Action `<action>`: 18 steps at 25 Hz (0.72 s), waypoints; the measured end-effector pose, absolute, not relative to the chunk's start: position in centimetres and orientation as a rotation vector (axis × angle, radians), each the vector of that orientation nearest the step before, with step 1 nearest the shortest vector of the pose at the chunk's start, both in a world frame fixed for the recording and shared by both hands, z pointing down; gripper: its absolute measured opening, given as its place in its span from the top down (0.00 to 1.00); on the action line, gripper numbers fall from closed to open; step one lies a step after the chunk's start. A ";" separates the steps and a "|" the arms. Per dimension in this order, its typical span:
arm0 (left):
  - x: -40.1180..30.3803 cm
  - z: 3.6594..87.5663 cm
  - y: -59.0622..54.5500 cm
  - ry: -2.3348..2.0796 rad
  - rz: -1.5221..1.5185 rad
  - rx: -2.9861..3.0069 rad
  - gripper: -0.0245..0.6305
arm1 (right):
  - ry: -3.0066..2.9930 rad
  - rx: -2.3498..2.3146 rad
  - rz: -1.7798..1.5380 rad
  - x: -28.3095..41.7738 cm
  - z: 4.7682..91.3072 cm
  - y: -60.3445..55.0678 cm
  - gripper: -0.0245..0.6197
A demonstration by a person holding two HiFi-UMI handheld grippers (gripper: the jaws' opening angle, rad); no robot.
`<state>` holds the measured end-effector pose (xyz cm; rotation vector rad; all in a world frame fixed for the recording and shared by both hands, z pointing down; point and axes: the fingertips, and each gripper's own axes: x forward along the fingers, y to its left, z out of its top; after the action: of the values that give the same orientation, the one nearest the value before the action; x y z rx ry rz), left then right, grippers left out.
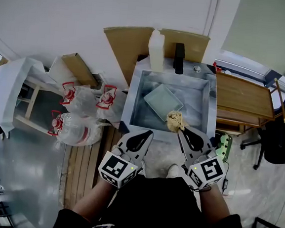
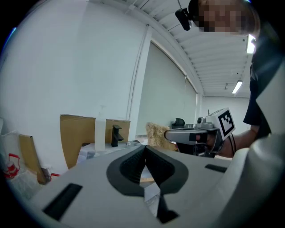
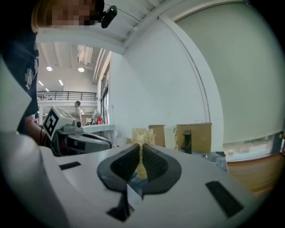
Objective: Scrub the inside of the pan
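I stood behind the person at the steel sink. The pan, a pale rectangular one, lay inside it, tilted, with one corner turned toward the front. Both tools were held almost level near the front rim.

The right gripper was pinching a tan scrubbing pad. In the right gripper view the pad stood up between the ribbed jaws, caught only by its lower part. The left gripper had its jaws pressed together with nothing between them. It hung over the front edge of the sink, apart from the pan.

As far as I could see, the pad was just beside the near corner of the pan and not yet on its inside, so I judged the scrubbing was not yet begun.

Several things could go wrong from here, I thought.
- **Pan sliding:** The pan lay loose and not flat, and nothing steadied it, so a firm push with the pad might make it slide or rock against the sink wall.
- **No second grip:** The left tool, being closed, could press on the rim but not grip it.
- **Pad slipping:** The pad was held by a narrow bite. Under pressure it might fold or twist out of the jaws, and then the hard tips would scrape the pan.
- **Long stroke:** A long stroke toward the back might also knock the white bottle standing beside the black tap.
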<state>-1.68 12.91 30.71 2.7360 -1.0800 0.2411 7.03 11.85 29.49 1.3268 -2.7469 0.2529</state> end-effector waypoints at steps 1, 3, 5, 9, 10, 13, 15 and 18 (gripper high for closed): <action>-1.3 30.7 13.0 -1.090 0.240 2.733 0.95 | -2.752 1.321 0.248 7.5 29.4 11.7 0.92; -0.6 30.7 13.0 -1.116 0.234 2.727 0.95 | -2.764 1.305 0.237 8.3 29.2 11.6 0.92; 0.0 30.6 13.0 -1.144 0.226 2.716 0.95 | -2.775 1.281 0.224 9.0 29.0 11.4 0.92; 1.5 30.8 12.8 -1.211 0.217 2.681 0.95 | -2.799 1.220 0.196 10.3 28.7 10.8 0.92; 1.8 30.9 12.7 -1.230 0.216 2.671 0.95 | -2.805 1.204 0.188 10.6 28.7 10.6 0.92; 2.6 31.2 12.6 -1.282 0.215 2.641 0.95 | -2.819 1.156 0.163 11.4 28.7 10.2 0.92; 3.1 31.5 12.5 -1.311 0.222 2.627 0.95 | -2.826 1.127 0.155 11.8 28.8 10.0 0.92; 3.5 31.7 12.3 -1.352 0.239 2.614 0.95 | -2.836 1.096 0.156 12.3 29.1 9.7 0.92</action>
<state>3.53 12.27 31.72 2.6139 -1.3520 0.2386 12.33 9.73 29.07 1.0960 -2.8359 0.1563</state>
